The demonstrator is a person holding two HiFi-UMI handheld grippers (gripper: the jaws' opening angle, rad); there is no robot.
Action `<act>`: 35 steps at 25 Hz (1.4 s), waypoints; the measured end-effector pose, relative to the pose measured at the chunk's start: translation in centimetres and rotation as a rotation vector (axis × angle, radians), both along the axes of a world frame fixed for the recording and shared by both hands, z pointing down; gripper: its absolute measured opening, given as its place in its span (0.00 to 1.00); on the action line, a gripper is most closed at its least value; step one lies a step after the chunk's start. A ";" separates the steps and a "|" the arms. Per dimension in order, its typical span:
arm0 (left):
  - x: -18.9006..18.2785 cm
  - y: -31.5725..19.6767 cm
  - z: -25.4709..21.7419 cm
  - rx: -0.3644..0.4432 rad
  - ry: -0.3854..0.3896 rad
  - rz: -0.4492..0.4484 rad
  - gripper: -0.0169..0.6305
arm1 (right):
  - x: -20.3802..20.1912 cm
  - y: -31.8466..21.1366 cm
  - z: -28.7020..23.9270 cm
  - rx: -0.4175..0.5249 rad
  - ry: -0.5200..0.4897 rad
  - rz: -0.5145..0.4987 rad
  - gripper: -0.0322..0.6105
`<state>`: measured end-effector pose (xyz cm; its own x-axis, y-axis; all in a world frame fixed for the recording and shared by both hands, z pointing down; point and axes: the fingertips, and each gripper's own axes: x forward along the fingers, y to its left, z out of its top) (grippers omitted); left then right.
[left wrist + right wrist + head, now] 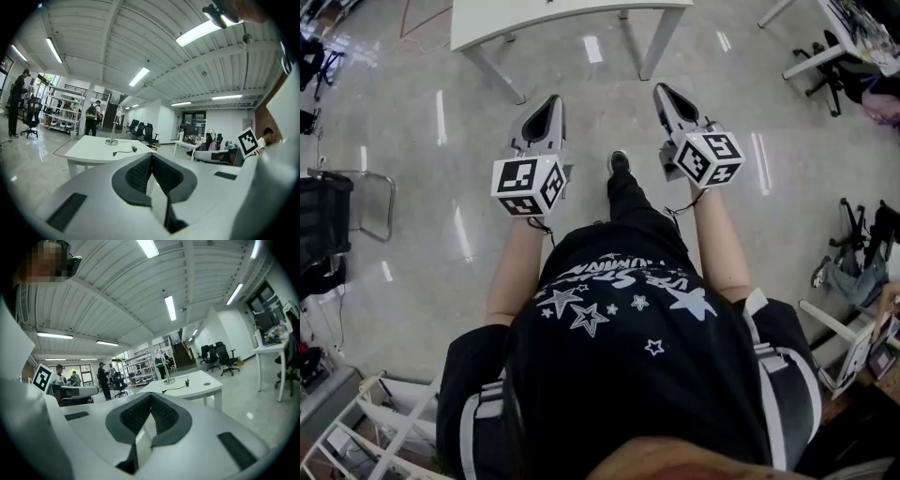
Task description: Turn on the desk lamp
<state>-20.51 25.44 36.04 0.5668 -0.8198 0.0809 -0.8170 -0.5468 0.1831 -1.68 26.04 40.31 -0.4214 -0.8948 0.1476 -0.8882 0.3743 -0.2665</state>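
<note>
A slim silver desk lamp (113, 130) stands on a white table (91, 151) some way ahead, with a black cord and switch (133, 149) lying beside its round base. The right gripper view shows the same lamp (165, 367) on that table (206, 386). In the head view only the table's near edge (487, 26) shows; the lamp is out of frame. I stand back from the table with both grippers held level in front of me. My left gripper (547, 105) is shut and empty, as is my right gripper (667, 93).
Black office chairs (144, 133) and more desks stand behind the table. A person stands by metal shelving (65, 110) at far left. On the glossy floor, a dark chair (328, 225) sits to my left, another chair (830, 70) at upper right.
</note>
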 end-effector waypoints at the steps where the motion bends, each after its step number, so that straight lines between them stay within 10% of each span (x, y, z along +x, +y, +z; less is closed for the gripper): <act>1: 0.2 -0.7 0.2 -0.004 -0.001 0.000 0.04 | 0.2 -0.8 0.2 -0.004 -0.001 -0.001 0.06; 35: 10.6 -24.7 -0.7 -0.023 -0.023 -0.080 0.04 | 11.3 -27.8 0.8 -0.054 -0.013 -0.103 0.06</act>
